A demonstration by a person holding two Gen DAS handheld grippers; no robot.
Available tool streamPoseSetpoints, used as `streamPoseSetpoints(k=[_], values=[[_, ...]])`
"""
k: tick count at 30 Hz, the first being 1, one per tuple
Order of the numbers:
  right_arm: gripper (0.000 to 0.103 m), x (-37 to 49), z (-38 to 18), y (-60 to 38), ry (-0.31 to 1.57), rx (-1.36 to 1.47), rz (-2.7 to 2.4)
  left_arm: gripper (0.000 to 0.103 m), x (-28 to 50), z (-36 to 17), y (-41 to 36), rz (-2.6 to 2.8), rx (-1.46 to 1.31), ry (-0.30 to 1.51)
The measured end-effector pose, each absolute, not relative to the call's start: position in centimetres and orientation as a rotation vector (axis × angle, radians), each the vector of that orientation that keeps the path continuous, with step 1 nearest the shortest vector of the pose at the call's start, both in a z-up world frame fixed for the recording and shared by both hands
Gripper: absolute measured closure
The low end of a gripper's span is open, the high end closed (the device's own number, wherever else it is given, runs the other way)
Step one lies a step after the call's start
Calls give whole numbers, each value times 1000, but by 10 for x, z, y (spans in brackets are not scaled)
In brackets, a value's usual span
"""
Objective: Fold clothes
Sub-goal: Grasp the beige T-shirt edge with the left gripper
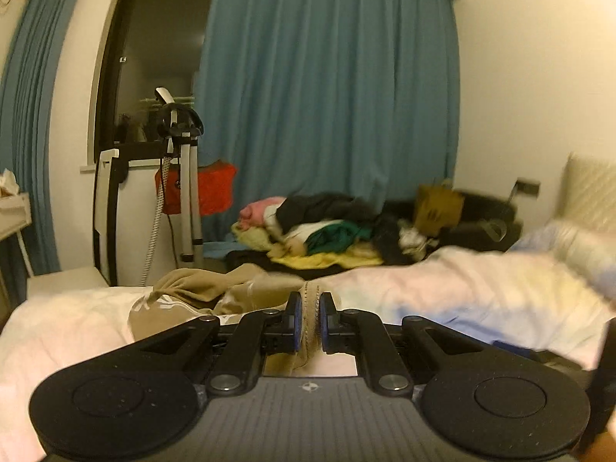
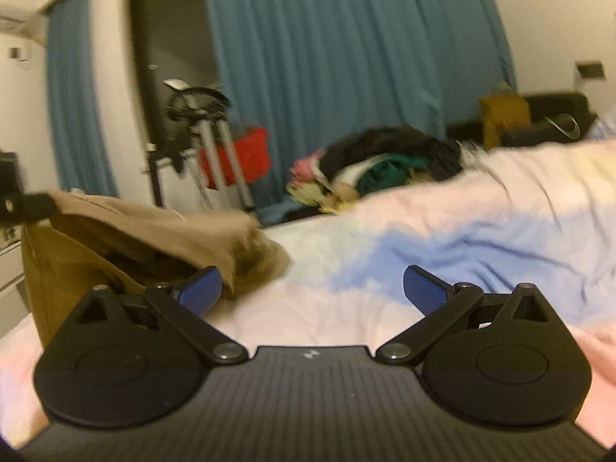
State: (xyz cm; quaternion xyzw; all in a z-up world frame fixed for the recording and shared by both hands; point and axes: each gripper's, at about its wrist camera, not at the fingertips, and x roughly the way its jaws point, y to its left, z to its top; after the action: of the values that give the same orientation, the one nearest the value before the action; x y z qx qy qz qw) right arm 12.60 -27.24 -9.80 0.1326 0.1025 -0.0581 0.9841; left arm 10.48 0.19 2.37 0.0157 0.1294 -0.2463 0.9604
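A tan garment with white stripes [image 1: 192, 296] lies bunched on the pastel bedspread [image 1: 442, 288]. My left gripper [image 1: 308, 317] is shut on a hem of the tan garment, which runs up between the blue pads. In the right wrist view the same garment [image 2: 127, 238] hangs lifted at the left, held by the left gripper at the frame edge [image 2: 30, 204]. My right gripper [image 2: 312, 288] is open and empty, low over the bedspread [image 2: 423, 238], to the right of the garment.
A pile of mixed clothes [image 1: 331, 227] lies at the bed's far side, also in the right wrist view [image 2: 377, 165]. A garment steamer on a stand [image 1: 181, 177] and a red item [image 1: 215, 188] stand by the teal curtain [image 1: 327, 96]. A pillow [image 1: 589, 188] is at right.
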Motion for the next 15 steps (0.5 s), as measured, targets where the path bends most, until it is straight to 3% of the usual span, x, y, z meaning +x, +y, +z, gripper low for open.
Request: streamPoseSetpoints(k=[15], values=[[0, 104, -63, -165, 215, 134, 38, 93, 63, 39, 104, -568, -248, 240]])
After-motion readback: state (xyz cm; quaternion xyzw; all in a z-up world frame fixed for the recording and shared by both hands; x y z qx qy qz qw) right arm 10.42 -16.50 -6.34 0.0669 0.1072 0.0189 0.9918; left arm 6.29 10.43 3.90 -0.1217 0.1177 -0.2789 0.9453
